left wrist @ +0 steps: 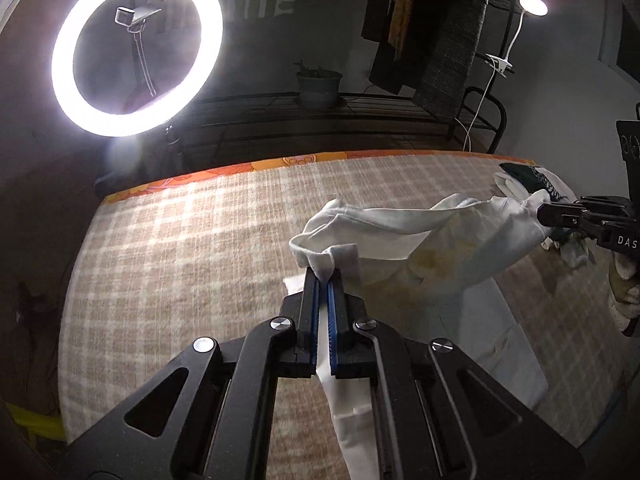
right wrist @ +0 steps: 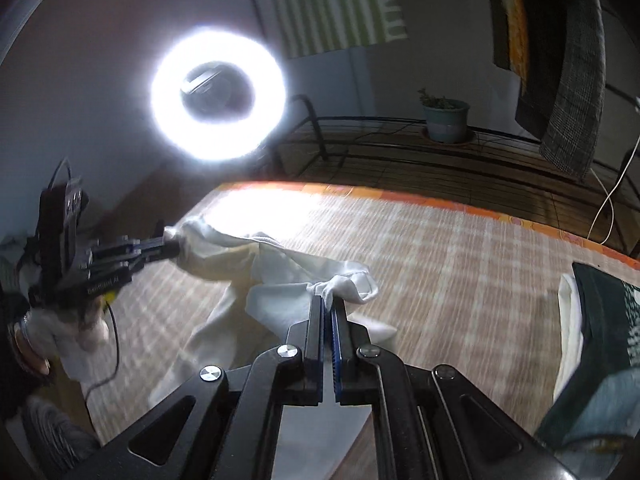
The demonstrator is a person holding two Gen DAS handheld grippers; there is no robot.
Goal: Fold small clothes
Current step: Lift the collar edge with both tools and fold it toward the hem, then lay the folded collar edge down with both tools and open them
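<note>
A small white garment (left wrist: pixel 404 232) hangs stretched between my two grippers above the checked beige blanket (left wrist: pixel 192 248). My left gripper (left wrist: pixel 324 276) is shut on one end of it, with cloth running down between the jaws. My right gripper (right wrist: pixel 330 300) is shut on the other end of the white garment (right wrist: pixel 280 276). In the left wrist view the right gripper (left wrist: pixel 540 210) shows at the right edge, pinching the cloth. In the right wrist view the left gripper (right wrist: pixel 170 246) shows at the left. The garment sags in the middle and its lower part trails on the blanket.
A pile of other clothes (right wrist: pixel 604 320), dark green and white, lies at the blanket's right side and also shows in the left wrist view (left wrist: pixel 528 180). A bright ring light (left wrist: pixel 136 52) stands beyond the far edge. A black metal rack with a potted plant (left wrist: pixel 318 86) stands behind.
</note>
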